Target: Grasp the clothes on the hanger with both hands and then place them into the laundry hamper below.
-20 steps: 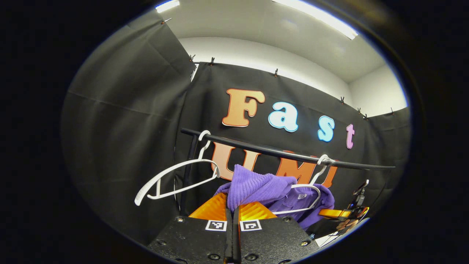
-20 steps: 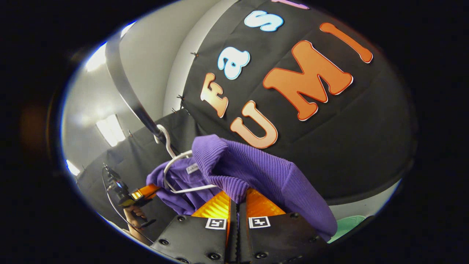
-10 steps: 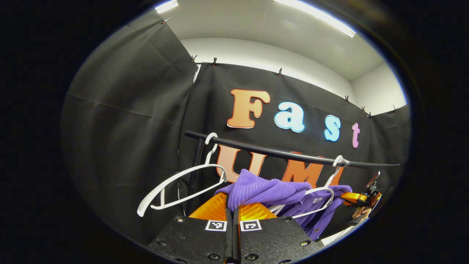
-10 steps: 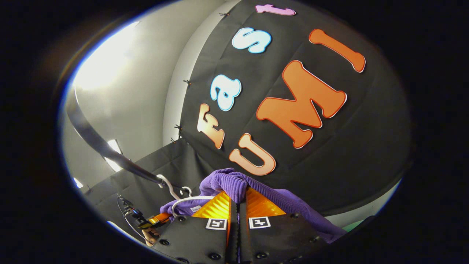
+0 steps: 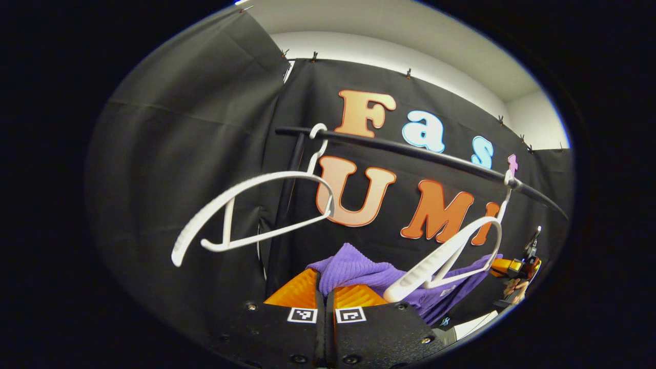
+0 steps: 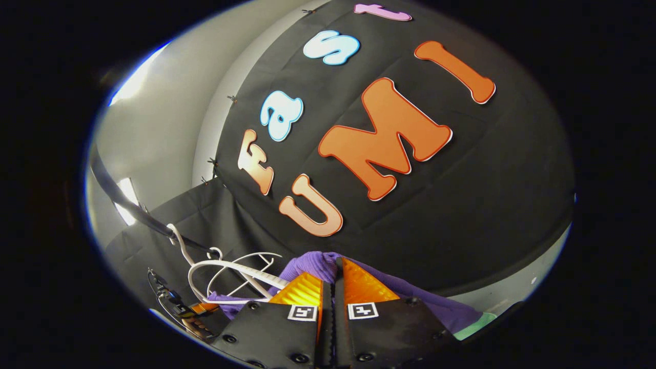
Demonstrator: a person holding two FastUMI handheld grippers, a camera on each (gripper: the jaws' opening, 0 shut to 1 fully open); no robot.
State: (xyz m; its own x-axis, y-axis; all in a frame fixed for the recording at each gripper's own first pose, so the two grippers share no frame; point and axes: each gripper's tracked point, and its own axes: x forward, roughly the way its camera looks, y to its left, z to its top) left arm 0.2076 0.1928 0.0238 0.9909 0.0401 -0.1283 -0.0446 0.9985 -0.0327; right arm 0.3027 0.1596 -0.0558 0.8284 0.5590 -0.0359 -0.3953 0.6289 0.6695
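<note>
Your left gripper (image 5: pixel 325 289) is squeezed tight on the purple sweater (image 5: pixel 353 266), low at 6 o'clock. Your right gripper (image 6: pixel 330 284) pinches the same sweater too. The white hanger (image 5: pixel 451 253) at 4 o'clock hangs bare on the black rail (image 5: pixel 410 151), with the sweater below it.

Black cloth wall (image 5: pixel 169 154), white ceiling (image 5: pixel 410 31)
</note>
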